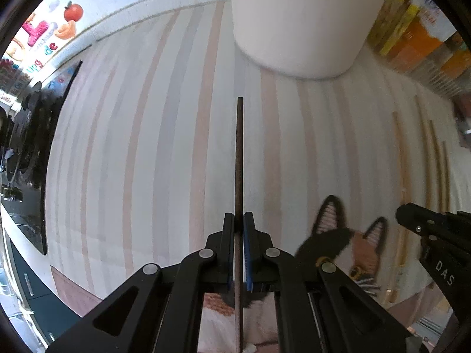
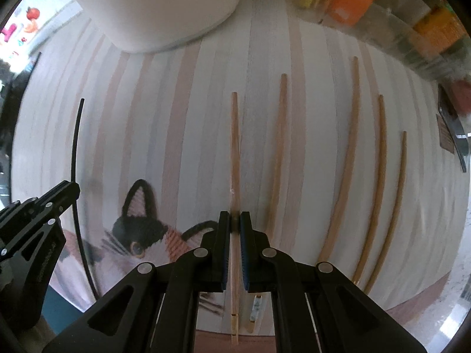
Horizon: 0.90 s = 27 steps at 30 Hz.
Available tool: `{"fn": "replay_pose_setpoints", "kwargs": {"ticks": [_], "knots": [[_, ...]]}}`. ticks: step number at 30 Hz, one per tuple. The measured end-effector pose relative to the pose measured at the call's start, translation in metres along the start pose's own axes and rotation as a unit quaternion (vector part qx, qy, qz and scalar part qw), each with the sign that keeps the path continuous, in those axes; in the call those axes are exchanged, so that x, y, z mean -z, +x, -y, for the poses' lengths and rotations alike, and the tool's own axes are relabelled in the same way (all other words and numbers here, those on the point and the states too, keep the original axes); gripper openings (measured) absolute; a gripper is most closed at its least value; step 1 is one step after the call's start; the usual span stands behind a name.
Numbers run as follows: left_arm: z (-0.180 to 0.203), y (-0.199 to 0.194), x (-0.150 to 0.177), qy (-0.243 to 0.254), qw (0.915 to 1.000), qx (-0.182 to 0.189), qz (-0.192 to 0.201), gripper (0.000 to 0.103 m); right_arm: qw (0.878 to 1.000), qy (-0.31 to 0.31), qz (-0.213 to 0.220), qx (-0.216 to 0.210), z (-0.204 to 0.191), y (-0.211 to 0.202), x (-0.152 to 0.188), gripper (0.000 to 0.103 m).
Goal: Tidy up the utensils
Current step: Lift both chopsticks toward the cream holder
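Over the striped mat (image 2: 182,135), each hand-held gripper clamps one chopstick, dark (image 1: 239,158) left, wooden (image 2: 234,153) right, four wooden ones (image 2: 379,176) still waiting.

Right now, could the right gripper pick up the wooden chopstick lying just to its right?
Probably not yet: the right gripper is shut on a light chopstick. The neighbouring chopstick lies unobstructed on the placemat.

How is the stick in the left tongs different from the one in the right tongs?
The dark chopstick in the left tongs is brown-black; the pale chopstick in the right tongs is light wood. The dark one looks thinner. Both are clamped between shut tongs, pointing toward the white container.
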<state>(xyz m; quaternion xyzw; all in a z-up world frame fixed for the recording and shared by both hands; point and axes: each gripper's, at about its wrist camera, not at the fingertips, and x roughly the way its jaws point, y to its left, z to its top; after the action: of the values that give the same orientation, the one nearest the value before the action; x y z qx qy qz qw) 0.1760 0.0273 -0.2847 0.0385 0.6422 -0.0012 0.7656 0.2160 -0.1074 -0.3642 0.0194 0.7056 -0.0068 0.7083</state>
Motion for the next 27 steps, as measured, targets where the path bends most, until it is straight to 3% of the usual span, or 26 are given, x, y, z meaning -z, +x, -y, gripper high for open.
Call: {"fn": "replay_pose_setpoints", "kwargs": {"ticks": [7, 13, 17, 22, 27], "knots": [[0.002, -0.053, 0.003, -0.005, 0.9981, 0.035, 0.05, 0.003, 0.998, 0.01, 0.046, -0.047, 0.014, -0.043, 0.016, 0.007], [-0.009, -0.125, -0.009, -0.026, 0.9891, 0.074, 0.125, 0.003, 0.992, 0.01, 0.104, -0.073, 0.028, -0.102, 0.03, 0.007], [-0.01, -0.184, -0.023, -0.031, 0.9768, 0.101, 0.186, 0.002, 0.981, 0.01, 0.166, -0.096, 0.03, -0.154, 0.007, 0.007], [-0.013, -0.264, -0.063, -0.025, 0.9535, 0.147, 0.262, 0.002, 0.958, 0.014, 0.256, -0.129, 0.033, -0.242, -0.034, 0.007], [-0.013, -0.316, -0.097, -0.011, 0.9364, 0.144, 0.32, 0.002, 0.932, 0.015, 0.336, -0.139, 0.04, -0.32, -0.083, 0.007]]}}
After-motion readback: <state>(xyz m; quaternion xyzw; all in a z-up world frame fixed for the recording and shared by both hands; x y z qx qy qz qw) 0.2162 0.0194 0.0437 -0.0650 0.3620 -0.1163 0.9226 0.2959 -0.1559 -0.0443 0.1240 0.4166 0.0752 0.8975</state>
